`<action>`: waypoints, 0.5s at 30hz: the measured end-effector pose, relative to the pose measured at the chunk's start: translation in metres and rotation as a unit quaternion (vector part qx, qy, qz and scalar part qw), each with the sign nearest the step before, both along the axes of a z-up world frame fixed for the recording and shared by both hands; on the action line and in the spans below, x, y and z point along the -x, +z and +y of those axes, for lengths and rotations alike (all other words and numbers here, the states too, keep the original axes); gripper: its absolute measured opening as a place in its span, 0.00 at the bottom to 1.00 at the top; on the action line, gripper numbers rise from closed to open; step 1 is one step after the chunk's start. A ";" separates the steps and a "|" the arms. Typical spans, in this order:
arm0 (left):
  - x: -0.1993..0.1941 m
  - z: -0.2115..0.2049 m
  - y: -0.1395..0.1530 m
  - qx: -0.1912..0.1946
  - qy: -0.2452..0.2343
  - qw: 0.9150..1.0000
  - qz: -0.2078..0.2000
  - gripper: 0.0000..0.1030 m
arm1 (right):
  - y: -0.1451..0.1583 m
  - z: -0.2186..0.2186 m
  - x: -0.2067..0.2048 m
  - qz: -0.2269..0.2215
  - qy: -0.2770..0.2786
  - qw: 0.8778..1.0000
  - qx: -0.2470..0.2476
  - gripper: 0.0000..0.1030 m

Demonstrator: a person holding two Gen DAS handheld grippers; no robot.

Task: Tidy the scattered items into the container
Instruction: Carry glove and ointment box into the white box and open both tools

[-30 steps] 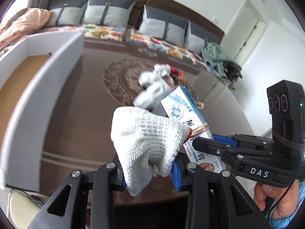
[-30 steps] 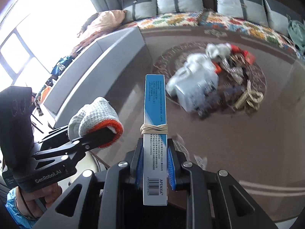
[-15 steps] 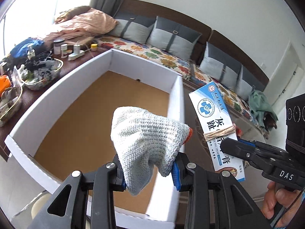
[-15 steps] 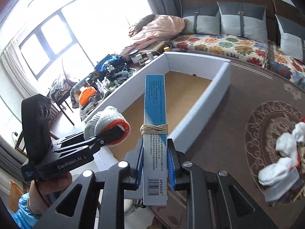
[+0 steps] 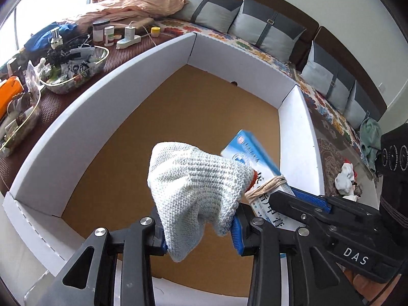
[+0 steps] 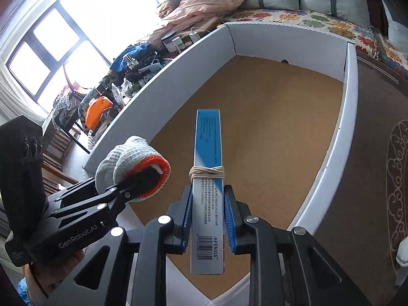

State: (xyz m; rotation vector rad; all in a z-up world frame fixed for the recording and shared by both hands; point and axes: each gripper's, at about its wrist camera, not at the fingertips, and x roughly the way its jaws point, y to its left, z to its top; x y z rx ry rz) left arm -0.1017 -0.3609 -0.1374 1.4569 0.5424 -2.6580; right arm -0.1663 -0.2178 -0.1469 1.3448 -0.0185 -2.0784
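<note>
Both over the open white box (image 5: 84, 107), poised to drop: left hand-held gripper (image 5: 199, 232) pinches knit glove (image 5: 196, 178); right hand-held gripper (image 6: 207, 219) clamps banded carton (image 6: 207, 153); box floor seemingly bare

A white knit glove (image 5: 196, 188) with an orange cuff and a rubber-banded blue-white carton (image 6: 207, 178) hang mid-frame above the white-walled, brown-floored box (image 5: 107, 91).

Bright daylight pours through the window (image 6: 48, 48), blown out to pure white. Both views sharp, no motion blur. Heavy fisheye bending, dark vignette at the corners.
</note>
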 end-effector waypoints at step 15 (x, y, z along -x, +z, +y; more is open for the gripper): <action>0.001 -0.005 -0.003 0.016 0.008 0.999 -0.036 0.60 | 0.025 0.020 -0.007 0.030 -0.027 0.999 0.006 0.39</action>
